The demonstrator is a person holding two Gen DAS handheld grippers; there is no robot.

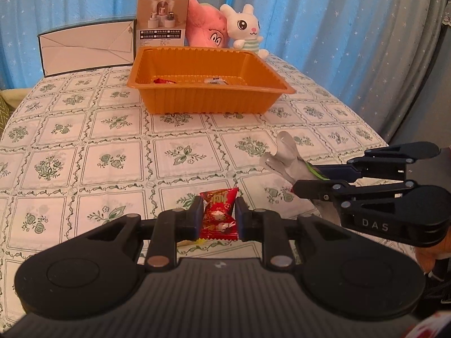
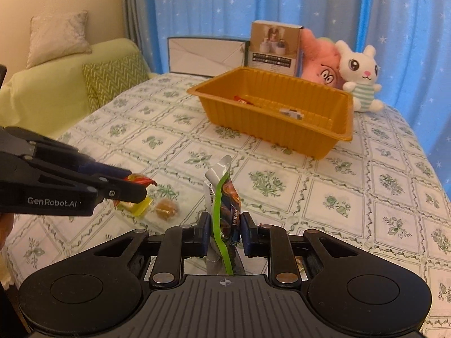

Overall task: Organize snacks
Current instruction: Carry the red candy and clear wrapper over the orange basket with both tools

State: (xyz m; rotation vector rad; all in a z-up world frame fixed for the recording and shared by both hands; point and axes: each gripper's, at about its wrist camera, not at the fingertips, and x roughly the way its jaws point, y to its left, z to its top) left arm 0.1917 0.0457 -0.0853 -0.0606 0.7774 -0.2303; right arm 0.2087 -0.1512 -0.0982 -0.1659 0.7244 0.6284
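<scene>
Left wrist view shows the left gripper clamped on a red snack packet, while the right gripper pinches a green-edged snack pouch upright, both above the worktop. The orange tray sits well ahead holding 2 snacks. Carry each over the rim before releasing, keeping the grippers apart; 2 candies remain for later.

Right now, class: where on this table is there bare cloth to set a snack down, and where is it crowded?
Free: the wide cloth between the orange tray and both grippers, and beside the tray toward the sofa. Crowded: behind the tray, with boxes and plush toys; also near the left gripper, where loose candies lie.
</scene>
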